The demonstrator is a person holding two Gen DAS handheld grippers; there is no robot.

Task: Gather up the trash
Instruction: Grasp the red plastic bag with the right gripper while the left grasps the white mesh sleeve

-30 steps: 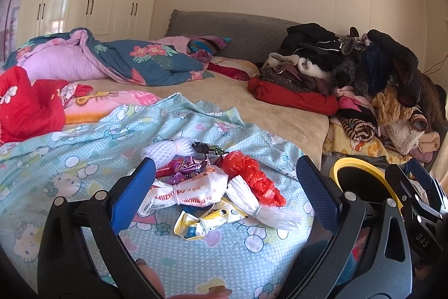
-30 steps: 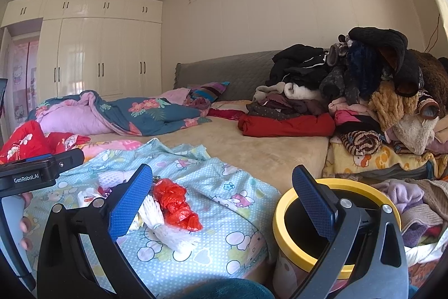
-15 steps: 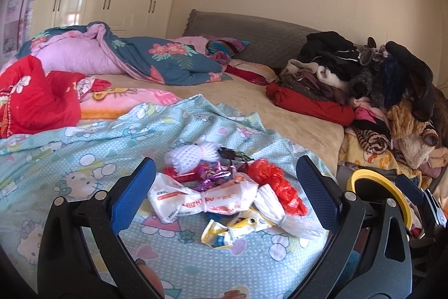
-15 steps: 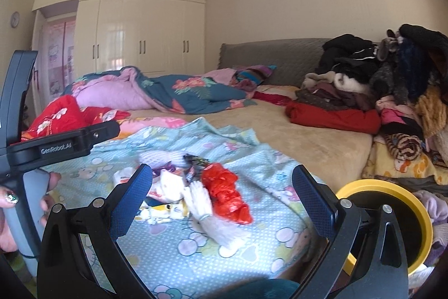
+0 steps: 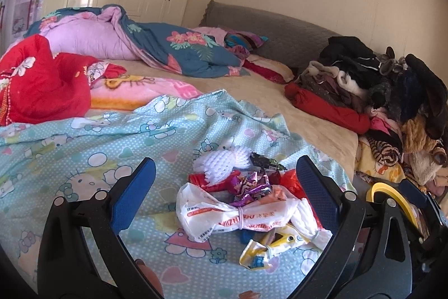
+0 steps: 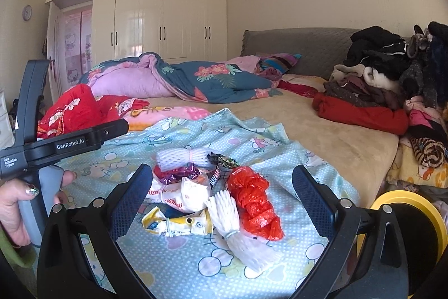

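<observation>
Jaws of both my grippers stand wide apart and hold nothing: the left gripper and the right gripper both look down on the same small heap of trash on the light blue cartoon-print sheet. Between my right fingers lie a crumpled red plastic bag and, touching it, a white foam net sleeve tied with a band; just beside them is a flattened yellow and white wrapper. Between my left fingers I see a white plastic bag with red print, knotted in the middle, with a purple shiny foil wrapper on top of it and a second white foam net behind. The black bin with a yellow rim stands on the floor at the right, just beside the bed edge. I judge that nothing is picked yet. The danger I see is in the tangle: the pieces overlap, so if I close on one, a neighbour may come up too and drop beside the bin. The sheet is soft and wrinkled, so a low pinch could catch the cloth. Thin foil may also slip from my pads. My two grippers aim at one heap and could knock together.
</observation>
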